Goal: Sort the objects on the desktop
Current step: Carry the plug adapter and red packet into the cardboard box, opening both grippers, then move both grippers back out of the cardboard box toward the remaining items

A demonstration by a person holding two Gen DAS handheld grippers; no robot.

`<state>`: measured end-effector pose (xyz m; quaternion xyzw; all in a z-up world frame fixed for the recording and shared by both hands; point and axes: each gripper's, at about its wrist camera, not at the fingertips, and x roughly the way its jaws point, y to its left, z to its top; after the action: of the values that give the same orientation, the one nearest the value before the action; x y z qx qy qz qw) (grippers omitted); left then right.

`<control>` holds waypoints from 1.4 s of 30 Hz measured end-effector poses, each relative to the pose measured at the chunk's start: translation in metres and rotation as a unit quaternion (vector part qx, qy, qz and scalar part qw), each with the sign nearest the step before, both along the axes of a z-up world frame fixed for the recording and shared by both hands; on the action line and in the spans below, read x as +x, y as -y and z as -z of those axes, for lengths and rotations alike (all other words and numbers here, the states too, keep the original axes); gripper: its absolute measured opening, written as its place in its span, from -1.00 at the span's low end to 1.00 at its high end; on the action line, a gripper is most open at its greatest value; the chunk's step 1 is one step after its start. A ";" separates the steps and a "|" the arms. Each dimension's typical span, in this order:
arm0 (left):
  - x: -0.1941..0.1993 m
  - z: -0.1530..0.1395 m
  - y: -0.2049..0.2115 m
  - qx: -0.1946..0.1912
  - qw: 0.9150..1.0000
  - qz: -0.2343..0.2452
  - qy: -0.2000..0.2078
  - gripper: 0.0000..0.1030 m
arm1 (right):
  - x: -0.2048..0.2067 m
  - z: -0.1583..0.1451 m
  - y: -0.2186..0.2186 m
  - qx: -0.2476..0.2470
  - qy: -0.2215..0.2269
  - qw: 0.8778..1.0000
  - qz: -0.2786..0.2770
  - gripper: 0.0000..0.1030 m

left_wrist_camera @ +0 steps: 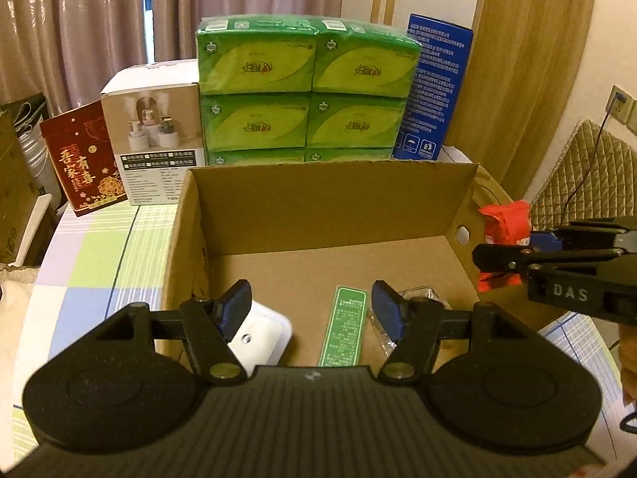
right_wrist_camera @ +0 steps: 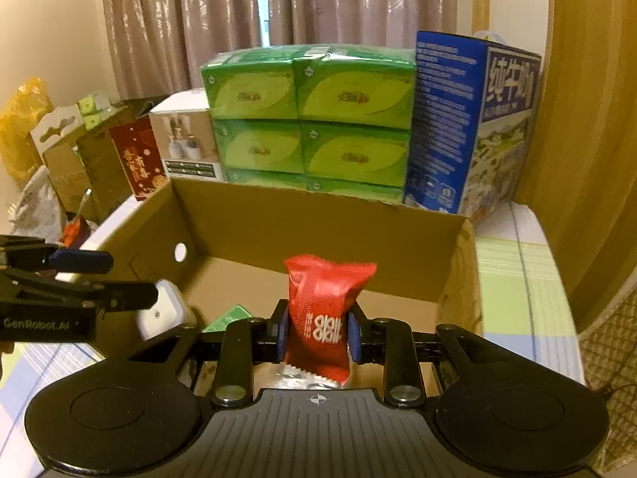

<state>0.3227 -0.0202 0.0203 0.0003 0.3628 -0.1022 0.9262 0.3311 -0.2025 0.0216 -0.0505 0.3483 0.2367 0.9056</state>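
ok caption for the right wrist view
Right gripper holds a red snack packet above the open cardboard box.

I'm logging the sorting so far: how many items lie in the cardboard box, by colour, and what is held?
White: 1, the white case
Green: 1, the green strip
Clear: 1, the clear wrapper
Red: 1, the red packet, held in the right gripper
Total: 4

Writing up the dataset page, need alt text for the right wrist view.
The right gripper holds a red snack packet upright over an open cardboard box. The left gripper reaches in from the left, jaws open. Green tissue packs and a blue carton stand behind the box.
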 end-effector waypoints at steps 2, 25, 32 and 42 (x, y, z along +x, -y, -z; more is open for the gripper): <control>-0.004 -0.002 -0.003 -0.001 1.000 -0.001 0.002 0.21 | -0.001 -0.001 0.000 0.004 0.005 1.000 0.003 0.10; -0.122 -0.038 -0.021 -0.015 0.999 -0.027 0.011 0.47 | -0.127 -0.051 0.051 0.051 0.020 0.998 0.036 0.57; -0.176 -0.038 -0.016 -0.015 1.000 -0.022 0.008 0.59 | -0.182 -0.054 0.068 0.064 0.018 0.997 0.048 0.80; -0.240 -0.034 0.000 -0.010 1.000 -0.014 0.006 0.86 | -0.250 -0.027 0.086 0.073 -0.016 0.995 0.068 0.89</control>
<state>0.0828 -0.0206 0.0540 -0.0135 0.3560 -0.0930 0.9298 0.0810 -0.2888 0.0490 0.0429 0.3471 0.2003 0.9152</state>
